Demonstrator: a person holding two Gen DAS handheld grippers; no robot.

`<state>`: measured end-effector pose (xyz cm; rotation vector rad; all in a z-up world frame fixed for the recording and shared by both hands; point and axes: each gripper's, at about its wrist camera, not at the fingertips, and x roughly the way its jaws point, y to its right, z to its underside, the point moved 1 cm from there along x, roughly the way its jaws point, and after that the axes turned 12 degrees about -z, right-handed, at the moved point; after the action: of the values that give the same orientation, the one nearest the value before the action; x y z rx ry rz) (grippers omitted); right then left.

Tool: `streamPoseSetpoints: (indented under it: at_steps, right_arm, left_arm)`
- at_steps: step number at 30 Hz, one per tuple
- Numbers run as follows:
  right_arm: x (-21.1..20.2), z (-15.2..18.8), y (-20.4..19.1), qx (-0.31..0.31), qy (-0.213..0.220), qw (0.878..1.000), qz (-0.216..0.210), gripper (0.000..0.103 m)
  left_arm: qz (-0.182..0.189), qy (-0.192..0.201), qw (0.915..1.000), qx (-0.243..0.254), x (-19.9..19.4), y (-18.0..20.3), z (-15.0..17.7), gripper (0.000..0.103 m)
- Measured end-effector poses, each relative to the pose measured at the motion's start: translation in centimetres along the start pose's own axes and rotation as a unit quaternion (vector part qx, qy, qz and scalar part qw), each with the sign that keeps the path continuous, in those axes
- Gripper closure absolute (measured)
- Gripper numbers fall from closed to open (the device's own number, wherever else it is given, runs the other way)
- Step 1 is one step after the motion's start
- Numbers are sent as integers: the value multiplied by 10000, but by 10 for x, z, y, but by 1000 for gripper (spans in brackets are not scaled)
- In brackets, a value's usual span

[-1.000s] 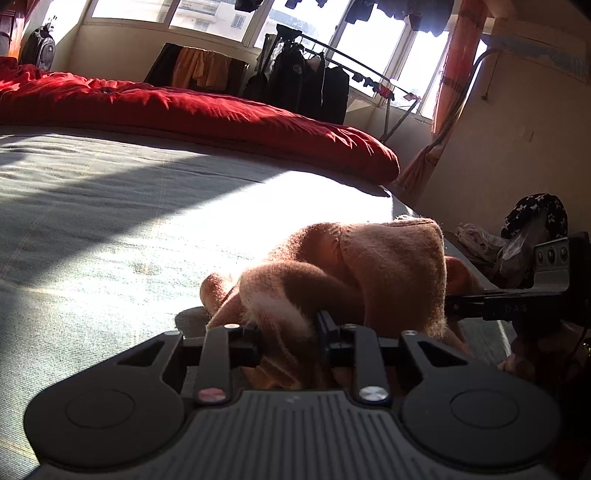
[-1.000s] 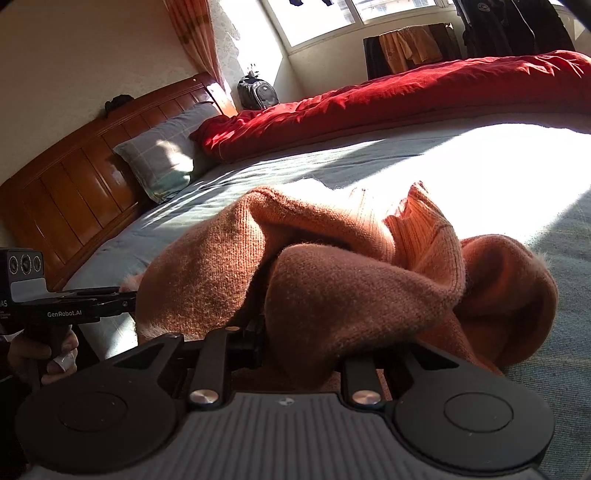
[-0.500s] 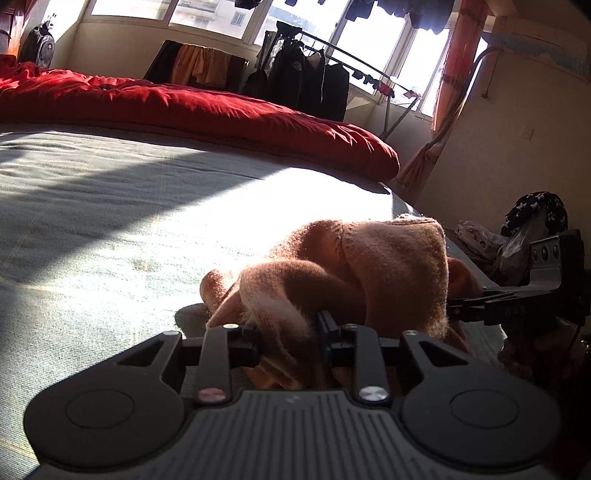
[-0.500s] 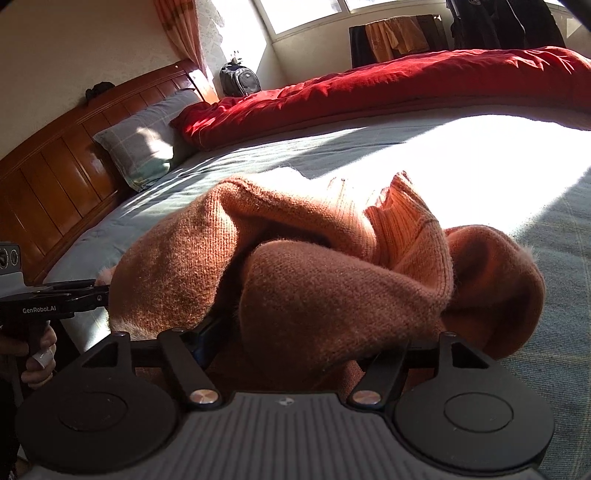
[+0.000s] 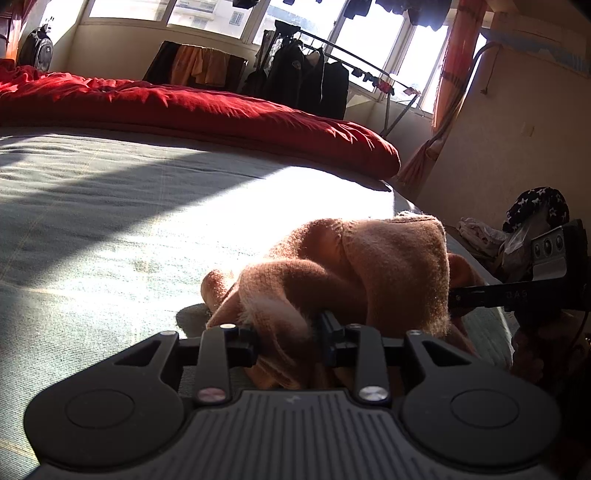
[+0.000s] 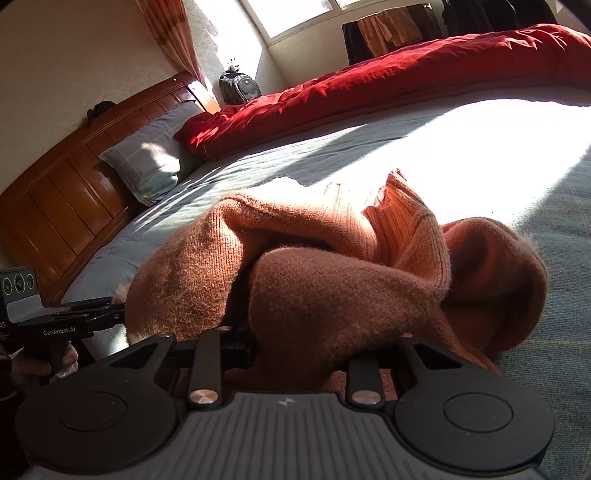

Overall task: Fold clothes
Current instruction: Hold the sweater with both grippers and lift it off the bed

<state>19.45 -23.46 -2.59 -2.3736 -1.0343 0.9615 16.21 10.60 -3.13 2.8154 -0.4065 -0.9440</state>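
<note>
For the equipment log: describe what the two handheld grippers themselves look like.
Both are black. Each wrist view shows a ribbed grey-black body, two round discs and silver-pinned linkage bars. Seen from the side, the left gripper carries white "GenRobot.AI" lettering and a grey plate with three small lenses; the right gripper has the same plate and a thin dark cable.

Sunlight pours through a wide window (image 5: 207, 14) along the top of the frame, laying a bright band over a grey-green bed (image 5: 92, 229). A red quilt (image 5: 207, 110) lies across its far side. A wooden headboard (image 6: 74, 184) and grey pillow (image 6: 147, 162) sit at left; dark coats hang on a clothes rack (image 5: 310, 81).
</note>
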Motion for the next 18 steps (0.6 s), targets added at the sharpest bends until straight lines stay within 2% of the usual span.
streamPoseSetpoints:
  at_steps: [1, 6, 9, 10, 12, 18]
  right_arm:
    - [-2, 0, 0, 12, 17, 10000, -45, 76]
    - [0, 4, 0, 105, 38, 9998, -181, 74]
    - [4, 6, -4, 41, 60, 9999, -141, 82]
    - [4, 5, -5, -12, 61, 9999, -99, 89]
    - [-3, 0, -9, -176, 88, 9998, 74, 93]
    - [-32, -30, -14, -887, 137, 9921, 881, 93]
  left_arm:
    - [-6, 6, 10000, -4, 0, 0, 0, 72]
    - [48, 14, 10000, -79, 2, -2, -1, 72]
    - [18, 60, 9999, -114, 2, -2, -2, 74]
    - [-8, 86, 9999, -113, 1, -1, -3, 77]
    - [-173, 222, 9996, 85, -4, 4, -4, 84]
    - [-344, 516, 9974, 376, -16, 18, -24, 88]
